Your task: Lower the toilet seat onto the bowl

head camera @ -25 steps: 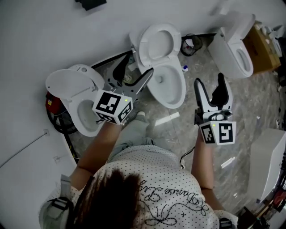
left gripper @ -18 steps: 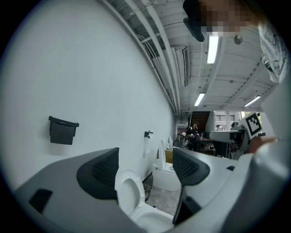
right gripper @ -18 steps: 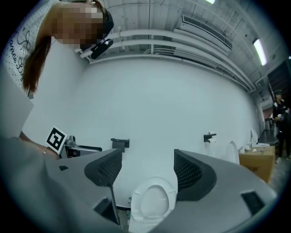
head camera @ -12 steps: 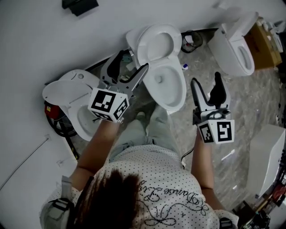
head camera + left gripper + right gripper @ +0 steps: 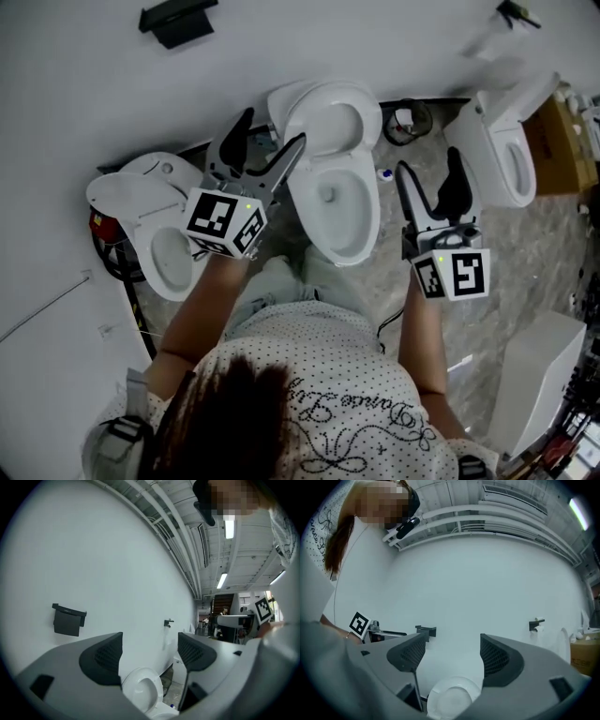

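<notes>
**Workpiece.** The toilet seat [image 5: 366,117] of the middle toilet stands raised against the white wall, above its bowl [image 5: 370,220]. A second toilet [image 5: 155,248] stands to the left and a third toilet [image 5: 506,159] to the right. Neither belongs to this operation.

**Handling.** The seat appears to be a rigid, smooth plastic ring hinged at the rear. Expect a slippery surface and moderate weight. Once past the balance point it is likely to fall and slam. Take hold at the free top edge, farthest from the hinge, and control the descent all the way down.

**Left gripper** [image 5: 270,141]. Jaws are spread wide and hold nothing. It hangs just left of the seat, apart from it. In the left gripper view the seat [image 5: 128,689] shows low between the pads [image 5: 101,658].

**Right gripper** [image 5: 429,173]. Jaws are likewise spread wide and empty, well to the right of the bowl. In its own view the seat [image 5: 440,688] lies below the jaw gap, untouched.
</notes>
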`<state>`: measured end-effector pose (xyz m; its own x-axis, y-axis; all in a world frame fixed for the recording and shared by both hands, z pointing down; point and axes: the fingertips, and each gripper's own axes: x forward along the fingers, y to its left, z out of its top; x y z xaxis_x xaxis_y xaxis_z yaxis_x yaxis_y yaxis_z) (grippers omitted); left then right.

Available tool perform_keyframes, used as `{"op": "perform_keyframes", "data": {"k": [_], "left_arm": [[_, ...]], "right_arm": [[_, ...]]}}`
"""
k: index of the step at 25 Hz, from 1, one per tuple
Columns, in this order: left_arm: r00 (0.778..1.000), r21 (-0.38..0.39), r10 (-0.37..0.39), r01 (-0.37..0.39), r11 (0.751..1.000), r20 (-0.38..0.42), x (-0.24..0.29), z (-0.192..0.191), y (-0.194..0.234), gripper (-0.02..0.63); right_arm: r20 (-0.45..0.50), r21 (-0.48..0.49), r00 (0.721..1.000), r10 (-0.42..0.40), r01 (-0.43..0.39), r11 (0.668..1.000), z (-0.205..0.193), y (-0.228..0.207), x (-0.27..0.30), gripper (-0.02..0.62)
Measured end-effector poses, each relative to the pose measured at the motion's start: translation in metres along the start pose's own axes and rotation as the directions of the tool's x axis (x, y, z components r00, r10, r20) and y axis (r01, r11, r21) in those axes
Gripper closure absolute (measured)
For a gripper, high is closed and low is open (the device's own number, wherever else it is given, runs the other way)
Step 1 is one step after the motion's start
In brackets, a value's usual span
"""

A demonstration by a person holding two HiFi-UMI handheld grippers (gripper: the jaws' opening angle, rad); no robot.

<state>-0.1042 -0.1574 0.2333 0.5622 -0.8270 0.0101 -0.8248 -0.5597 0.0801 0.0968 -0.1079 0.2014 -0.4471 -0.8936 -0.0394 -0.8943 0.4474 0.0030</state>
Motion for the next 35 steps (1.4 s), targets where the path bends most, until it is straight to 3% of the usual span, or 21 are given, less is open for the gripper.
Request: {"op": "perform_keyframes", "data": {"k": [6,15,28,35], "left_arm": [[0.996,0.009,0.085,-0.085,0.996,0.005,0.018,0.001,0.000,0.253],[0.990,0.006,0.141,-0.141,0.990,-0.013,0.045,-0.012,0.034,0.254],[0.997,-0.034,0.010,-0.013,0.999,-0.072,0.123,-0.044,0.113,0.255],[0.995,-0.045,-0.012,0.008,0.999,-0.104,0.145,-0.061,0.140,0.255]], "right_arm": [[0.005,0.010,0.997,0.078,-0.078,0.997,-0.003,-0.029,0.024,0.242],[-0.016,0.036,0.995,0.103,-0.103,0.994,-0.018,-0.040,0.071,0.250],[-0.120,0.055,0.992,0.045,-0.039,0.998,-0.064,-0.053,0.189,0.272],[-0.181,0.081,0.982,0.056,-0.042,0.996,-0.099,-0.057,0.240,0.275]]}}
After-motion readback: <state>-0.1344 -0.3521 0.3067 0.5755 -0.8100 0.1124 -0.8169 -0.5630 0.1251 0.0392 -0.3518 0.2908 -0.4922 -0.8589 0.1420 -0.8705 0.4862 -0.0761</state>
